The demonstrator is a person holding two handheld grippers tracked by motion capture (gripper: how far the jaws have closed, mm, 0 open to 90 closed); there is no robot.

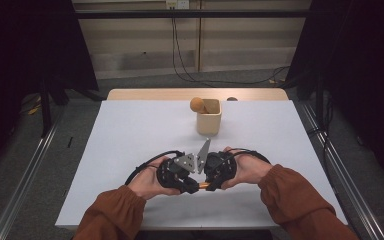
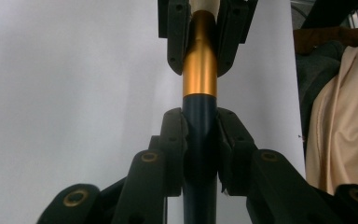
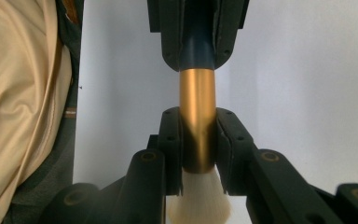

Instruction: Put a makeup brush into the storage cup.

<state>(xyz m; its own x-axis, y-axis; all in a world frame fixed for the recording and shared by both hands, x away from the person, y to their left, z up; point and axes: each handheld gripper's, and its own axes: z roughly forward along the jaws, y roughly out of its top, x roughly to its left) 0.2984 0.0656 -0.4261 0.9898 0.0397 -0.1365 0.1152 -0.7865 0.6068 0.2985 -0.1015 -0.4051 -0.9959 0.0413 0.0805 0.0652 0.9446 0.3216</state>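
Nearest the person, the two hands meet low over the front of the white bench, and a makeup brush is held between them, lying roughly level. The left hand-held gripper is clamped on the brush's dark blue handle, its pads pressed against either side; just beyond its jaws the gold collar begins, and there the right hand-held gripper is clamped in turn. Seen along the right hand-held gripper, the gold collar sits between its closed pads with the cream bristles bunched just behind them, close to the jaw roots. So the brush is gripped at two neighbouring spots, with only a short bare stretch between the two sets of jaws. The risk I see lies here: if the hands pull or twist against each other, the smooth metal collar could slip through the pads, or the collar could work loose from the handle. If one side lets go before the other has the weight, the brush may tip and drop onto the bench. Farther off, well beyond both hand-held grippers, a small cream cup stands with a round-headed wooden thing leaning in it; carrying the brush over there could knock it.
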